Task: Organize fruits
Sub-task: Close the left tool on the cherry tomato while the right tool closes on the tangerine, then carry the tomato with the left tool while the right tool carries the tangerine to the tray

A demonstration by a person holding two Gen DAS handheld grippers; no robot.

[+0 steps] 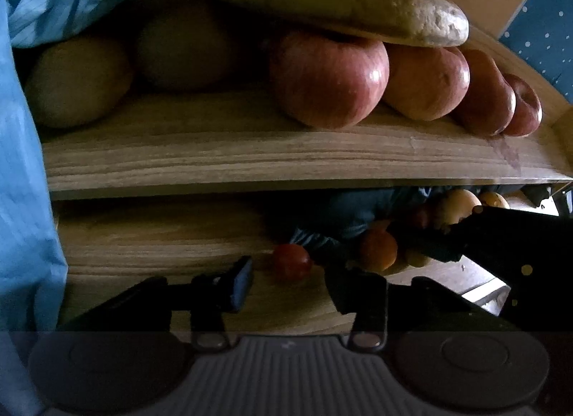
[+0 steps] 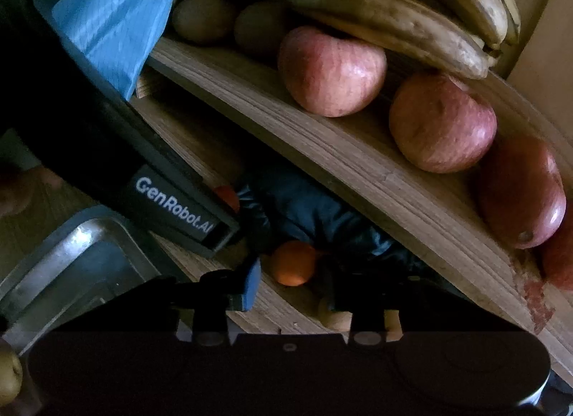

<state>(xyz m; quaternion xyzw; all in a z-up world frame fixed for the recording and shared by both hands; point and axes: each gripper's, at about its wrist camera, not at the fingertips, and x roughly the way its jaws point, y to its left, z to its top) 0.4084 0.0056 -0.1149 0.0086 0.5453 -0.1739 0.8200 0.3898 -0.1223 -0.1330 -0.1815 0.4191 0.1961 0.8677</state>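
**Small fruits framed by both grippers on the lower shelf**

A small red fruit (image 1: pixel 292 261) was seen on the lower wooden shelf (image 1: pixel 161 240), just beyond the tips of the left gripper (image 1: pixel 304 285) and between the lines of its two fingers; whether the pads touched it could not be told. The jaws were partly closed, with a gap left between them.

In the right wrist view an orange (image 2: pixel 294 262) was framed between the fingers of the right gripper (image 2: pixel 292 287), close to the blue pad (image 2: pixel 250 281) on its left. The jaws were drawn narrow around it, but contact with the pads could not be confirmed in the dim light.

Dark cloth (image 2: pixel 304 208) was bunched behind the orange. On the upper shelf (image 1: pixel 250 154) a row of red apples (image 1: pixel 327 79) was laid, with bananas (image 1: pixel 340 0) resting over them and brown kiwis (image 1: pixel 77 81) to the left. A blue sleeve (image 1: pixel 25 165) filled the left edge, and a metal tray (image 2: pixel 71 258) was seen lower left.
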